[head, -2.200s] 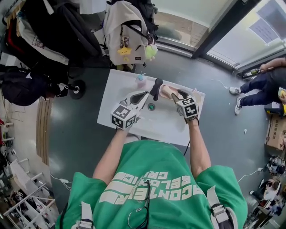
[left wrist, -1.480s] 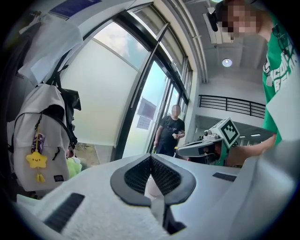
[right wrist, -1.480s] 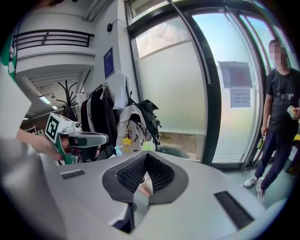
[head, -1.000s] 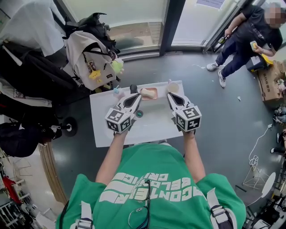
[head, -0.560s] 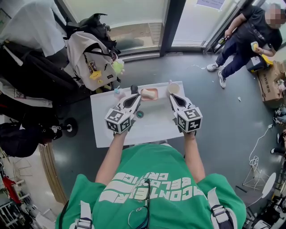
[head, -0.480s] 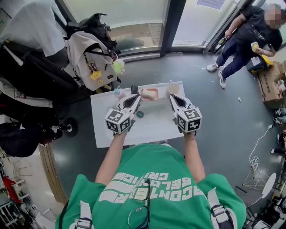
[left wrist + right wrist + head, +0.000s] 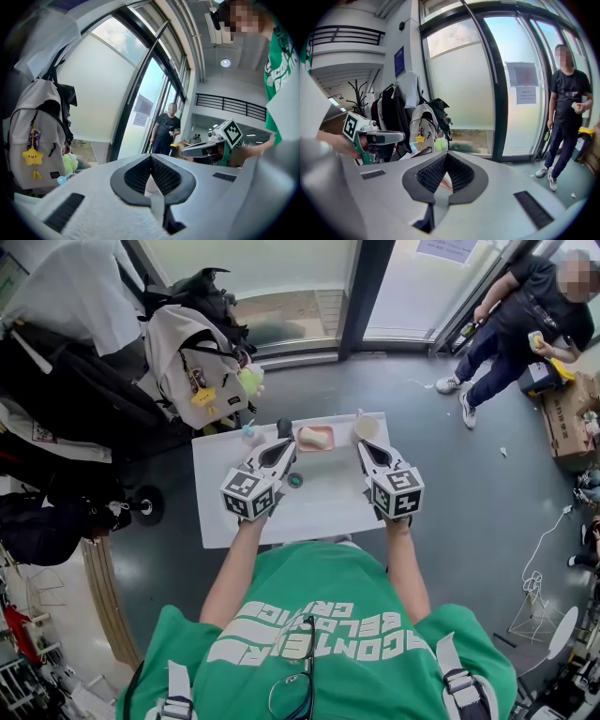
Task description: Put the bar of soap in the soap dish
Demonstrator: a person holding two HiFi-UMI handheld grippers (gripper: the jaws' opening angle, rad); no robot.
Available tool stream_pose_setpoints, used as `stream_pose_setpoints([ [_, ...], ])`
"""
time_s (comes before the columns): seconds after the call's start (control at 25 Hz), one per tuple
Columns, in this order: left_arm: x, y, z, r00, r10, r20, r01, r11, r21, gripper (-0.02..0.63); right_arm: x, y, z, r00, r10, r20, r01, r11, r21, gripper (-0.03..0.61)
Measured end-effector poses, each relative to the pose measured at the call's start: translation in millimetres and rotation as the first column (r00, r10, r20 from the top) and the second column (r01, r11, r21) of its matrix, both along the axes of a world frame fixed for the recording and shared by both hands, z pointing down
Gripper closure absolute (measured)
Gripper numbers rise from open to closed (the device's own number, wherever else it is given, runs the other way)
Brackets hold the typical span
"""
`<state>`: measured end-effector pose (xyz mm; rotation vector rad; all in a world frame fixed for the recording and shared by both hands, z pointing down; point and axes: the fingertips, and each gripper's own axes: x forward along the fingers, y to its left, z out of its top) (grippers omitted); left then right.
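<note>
The left gripper's (image 7: 284, 444) fingers (image 7: 136, 176) are pressed together on nothing, and so are the right gripper's (image 7: 365, 447) fingers (image 7: 461, 173). Both hover over the white worktop (image 7: 328, 502). Just beyond their tips, the bar of soap (image 7: 310, 436) lies in the pink soap dish (image 7: 327, 442).

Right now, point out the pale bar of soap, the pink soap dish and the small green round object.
pale bar of soap (image 7: 308, 436), head view, middle of its top.
pink soap dish (image 7: 327, 440), head view, its right rim.
small green round object (image 7: 294, 480), head view, its centre.
</note>
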<state>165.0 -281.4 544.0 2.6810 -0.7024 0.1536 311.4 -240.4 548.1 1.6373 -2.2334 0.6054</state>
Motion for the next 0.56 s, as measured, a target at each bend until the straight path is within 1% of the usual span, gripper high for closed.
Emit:
stream_pose_setpoints([
  [0.56,-3.3,4.5,1.0,1.0,-0.008,0.0,0.008,1.0,-0.007,0.606,3.7,2.0,3.0,1.0,0.021,0.001,-0.021,1.0,-0.014,0.566],
])
